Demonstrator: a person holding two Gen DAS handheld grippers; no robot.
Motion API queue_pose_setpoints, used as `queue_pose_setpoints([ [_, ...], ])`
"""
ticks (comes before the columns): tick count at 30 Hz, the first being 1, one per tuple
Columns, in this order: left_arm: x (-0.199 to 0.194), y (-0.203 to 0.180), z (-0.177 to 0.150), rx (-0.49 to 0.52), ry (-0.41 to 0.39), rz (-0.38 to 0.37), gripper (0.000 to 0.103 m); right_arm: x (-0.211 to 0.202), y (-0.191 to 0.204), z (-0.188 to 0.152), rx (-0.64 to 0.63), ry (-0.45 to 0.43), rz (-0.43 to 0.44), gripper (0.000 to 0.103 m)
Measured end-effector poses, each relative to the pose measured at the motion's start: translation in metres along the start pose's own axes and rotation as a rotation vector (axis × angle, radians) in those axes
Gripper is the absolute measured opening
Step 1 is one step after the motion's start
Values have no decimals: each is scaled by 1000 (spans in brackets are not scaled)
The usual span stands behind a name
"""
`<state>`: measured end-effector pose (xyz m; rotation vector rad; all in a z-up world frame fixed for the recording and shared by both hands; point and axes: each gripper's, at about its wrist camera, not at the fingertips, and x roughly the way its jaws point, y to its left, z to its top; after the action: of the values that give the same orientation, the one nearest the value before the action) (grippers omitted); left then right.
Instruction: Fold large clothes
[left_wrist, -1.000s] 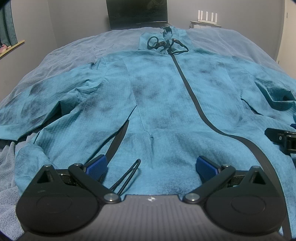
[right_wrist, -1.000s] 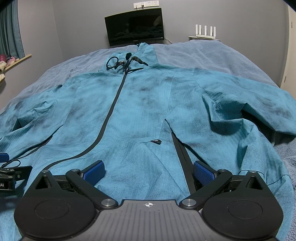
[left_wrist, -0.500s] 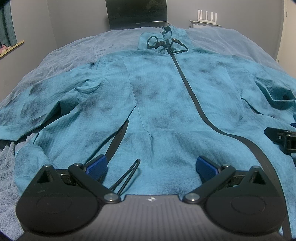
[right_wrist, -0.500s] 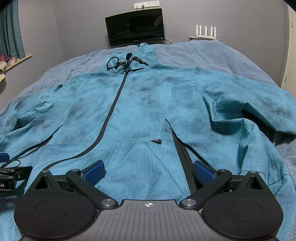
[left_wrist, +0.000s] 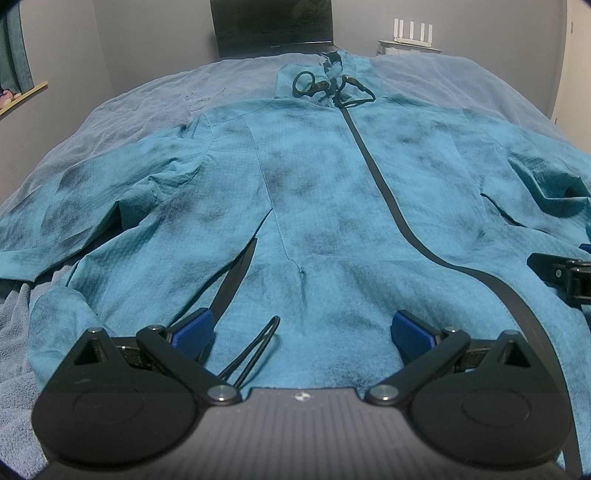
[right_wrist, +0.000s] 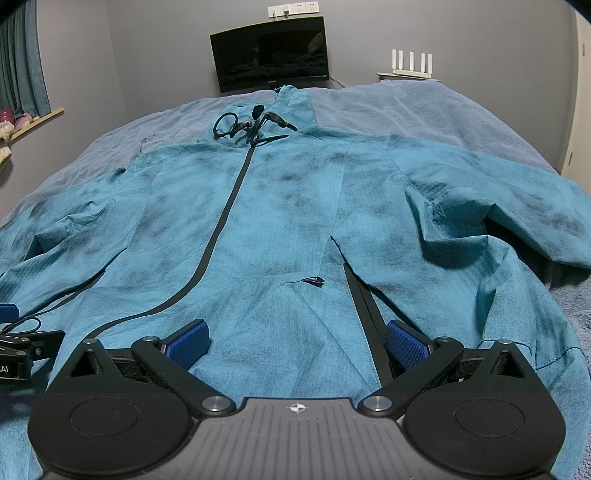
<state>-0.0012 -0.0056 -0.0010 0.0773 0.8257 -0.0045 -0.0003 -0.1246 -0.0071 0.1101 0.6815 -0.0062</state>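
Nothing has shifted over the last second: your left gripper (left_wrist: 303, 332) and right gripper (right_wrist: 295, 338) hover just as they did at the hem of the teal jacket (left_wrist: 317, 206), both with jaws spread wide and nothing between the blue pads (right_wrist: 186, 341), so by my reading the fold has not yet begun. Your jacket lies face up and zipped on the grey-blue blanket (left_wrist: 155, 99), its hood (right_wrist: 280, 110) towards the far wall, its black zipper (left_wrist: 384, 199) running down the middle and both sleeves thrown out to the sides. A drawcord loop (left_wrist: 255, 347) lies at the hem just inside your left gripper's left pad; mind it does not get pinched with the cloth. Room looks good ahead: bare blanket beyond the hood and past the left sleeve (left_wrist: 74, 218), while the right sleeve (right_wrist: 517, 221) sits rumpled near the bed's right edge, so a fold from that side has less margin
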Motion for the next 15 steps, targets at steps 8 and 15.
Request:
queue_pose_setpoints([
  [8, 0, 0, 0, 0, 0, 0, 103, 1, 0, 0, 0, 0, 0, 103],
  [15, 0, 0, 0, 1, 1, 1, 103, 1, -1, 0, -1, 0, 0, 103],
])
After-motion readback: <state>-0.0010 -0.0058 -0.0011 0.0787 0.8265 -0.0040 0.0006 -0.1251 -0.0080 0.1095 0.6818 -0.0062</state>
